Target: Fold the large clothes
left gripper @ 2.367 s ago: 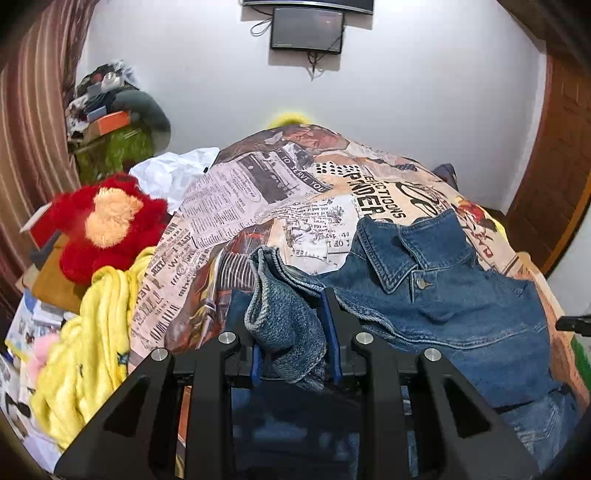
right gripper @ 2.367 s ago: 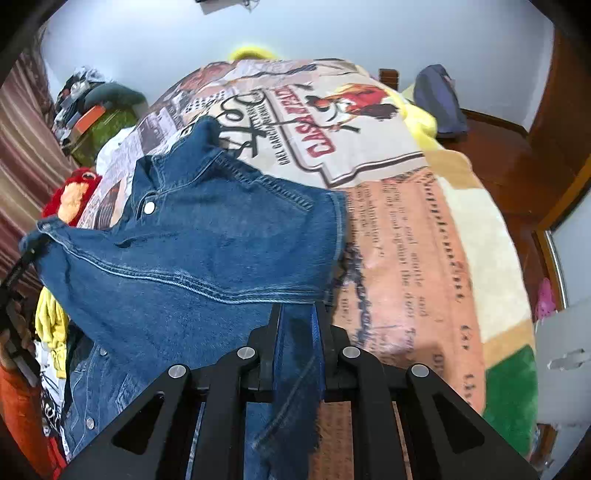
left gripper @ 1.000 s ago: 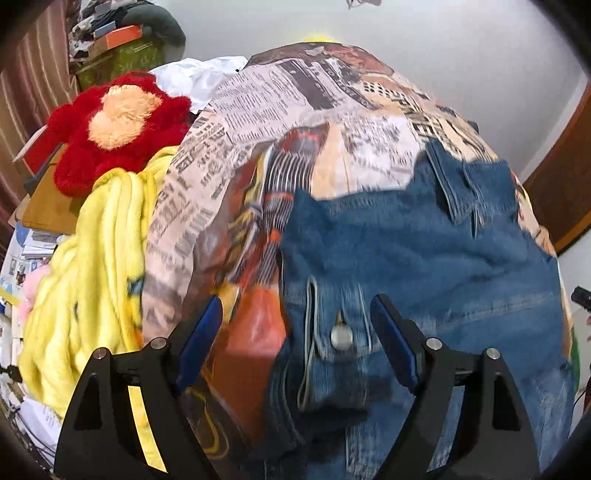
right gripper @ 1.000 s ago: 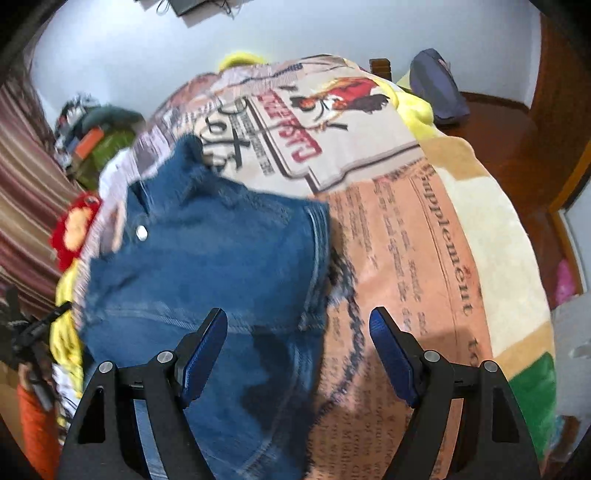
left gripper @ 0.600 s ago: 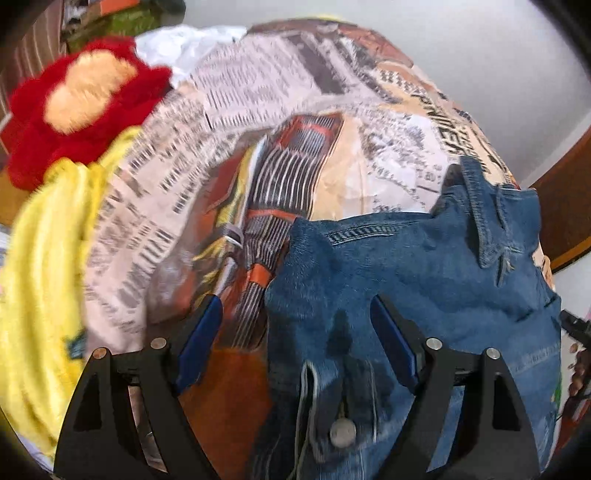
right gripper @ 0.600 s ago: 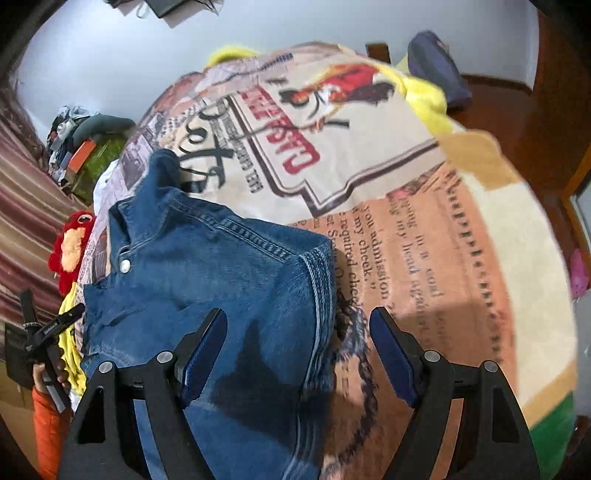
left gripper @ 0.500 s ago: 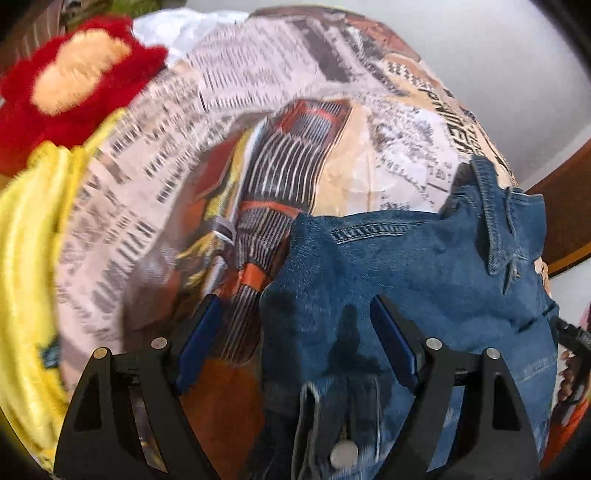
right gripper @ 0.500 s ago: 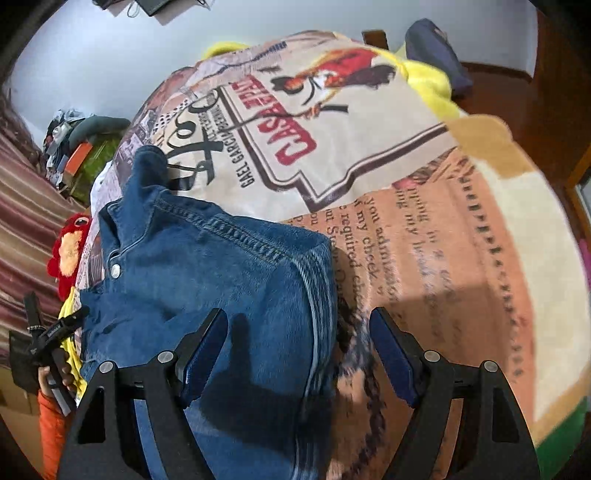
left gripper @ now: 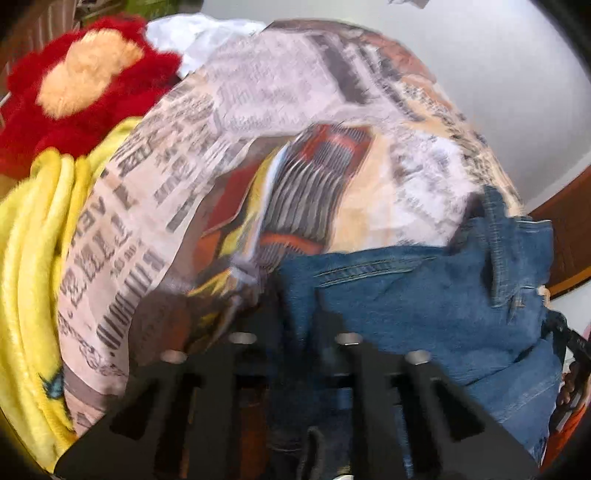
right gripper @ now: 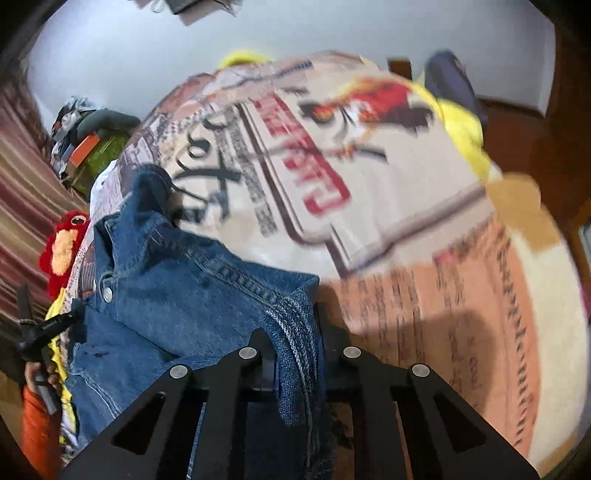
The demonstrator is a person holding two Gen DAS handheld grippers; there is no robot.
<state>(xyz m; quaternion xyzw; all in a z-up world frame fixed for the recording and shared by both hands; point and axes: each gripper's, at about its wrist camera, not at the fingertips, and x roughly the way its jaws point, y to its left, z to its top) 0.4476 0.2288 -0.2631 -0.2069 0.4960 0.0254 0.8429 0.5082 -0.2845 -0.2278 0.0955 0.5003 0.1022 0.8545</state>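
**Two grippers pinch the blue jacket**

A blue denim jacket (right gripper: pixel 177 295) lies on a bed. The bed has a blanket (right gripper: pixel 406 206) with newspaper print and pictures on it. The jacket is on the near part of the blanket, with its collar pointing to the far side.

The left gripper (left gripper: pixel 295 314) has its jaws pressed together on one corner of the jacket. The right gripper (right gripper: pixel 295 339) has its jaws pressed together on the other corner, where the seam is faded. Both pictures are a bit blurry.

A red plush toy (left gripper: pixel 85 85) sits at the left side of the bed. A yellow blanket (left gripper: pixel 33 258) is bunched up next to it. A white wall (right gripper: pixel 332 29) is behind the bed.
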